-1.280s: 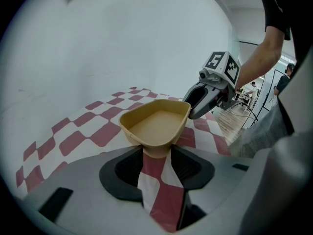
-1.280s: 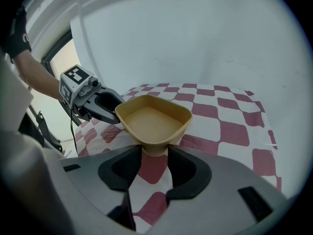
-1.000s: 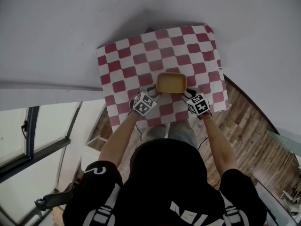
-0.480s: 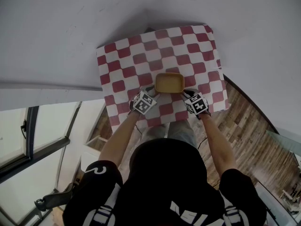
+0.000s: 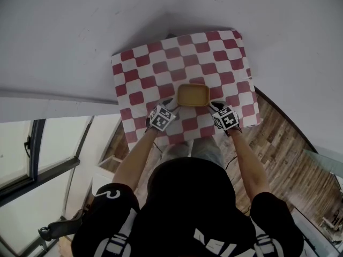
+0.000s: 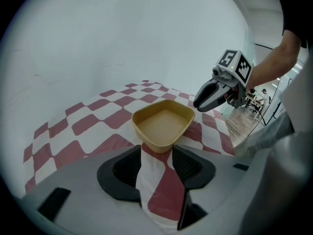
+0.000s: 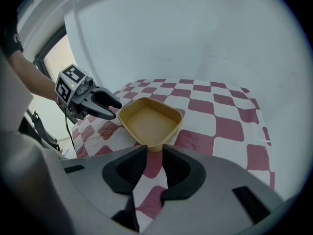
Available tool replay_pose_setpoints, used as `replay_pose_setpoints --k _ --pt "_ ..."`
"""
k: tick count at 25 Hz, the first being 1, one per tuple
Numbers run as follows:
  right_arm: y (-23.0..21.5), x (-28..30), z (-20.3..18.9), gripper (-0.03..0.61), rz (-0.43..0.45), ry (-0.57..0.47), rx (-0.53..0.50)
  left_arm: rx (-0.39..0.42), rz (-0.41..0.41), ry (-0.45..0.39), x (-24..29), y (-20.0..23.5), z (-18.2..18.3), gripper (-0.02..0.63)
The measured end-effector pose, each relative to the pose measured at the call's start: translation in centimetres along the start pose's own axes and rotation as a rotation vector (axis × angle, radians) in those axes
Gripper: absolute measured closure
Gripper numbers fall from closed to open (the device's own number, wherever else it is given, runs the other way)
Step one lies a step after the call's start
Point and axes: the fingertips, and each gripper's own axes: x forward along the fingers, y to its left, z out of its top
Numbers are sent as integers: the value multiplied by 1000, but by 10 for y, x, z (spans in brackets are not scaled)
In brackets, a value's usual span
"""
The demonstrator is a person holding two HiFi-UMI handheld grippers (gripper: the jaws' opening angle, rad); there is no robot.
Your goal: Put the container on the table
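Tan container [image 5: 193,95] rested on the bench [image 5: 161,63]. Left gripper [image 6: 156,153] jaws had just been opening, right gripper [image 7: 154,151] jaws closing, each loose round a corner. Placement looked done.

black short-sleeved t-shirt [image 5: 268,218] with white lettering on back and sleeve. left gripper [image 5: 170,104] and right gripper [image 5: 214,106]: light grey bodies, black jaws, cubes [image 5: 161,118] with black-and-white square markers.

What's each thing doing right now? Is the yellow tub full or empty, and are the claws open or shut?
container: empty, upright, sitting on the tablecloth.
left claw: open, just been opening wider; container's corner at its tips, not squeezed.
right claw: slightly open, just been closing; container's corner at its tips, not squeezed.
tablecloth: spread out flat.
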Motion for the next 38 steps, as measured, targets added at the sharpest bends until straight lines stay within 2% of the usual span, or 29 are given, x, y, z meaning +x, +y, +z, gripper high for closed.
replay_pose_setpoints --k 4,10,23,38 --pt "0 -8 7 469 -21 -26 7 -57 33 -56 -16 4 9 420" --pt "5 -29 22 477 -62 -99 41 -95 70 -143 -40 7 27 458" --pt "24 -85 56 506 -139 -250 23 -42 108 -300 -95 -7 73 536" --pt "48 -129 86 526 -191 -379 2 -1 120 -467 -154 -23 119 566"
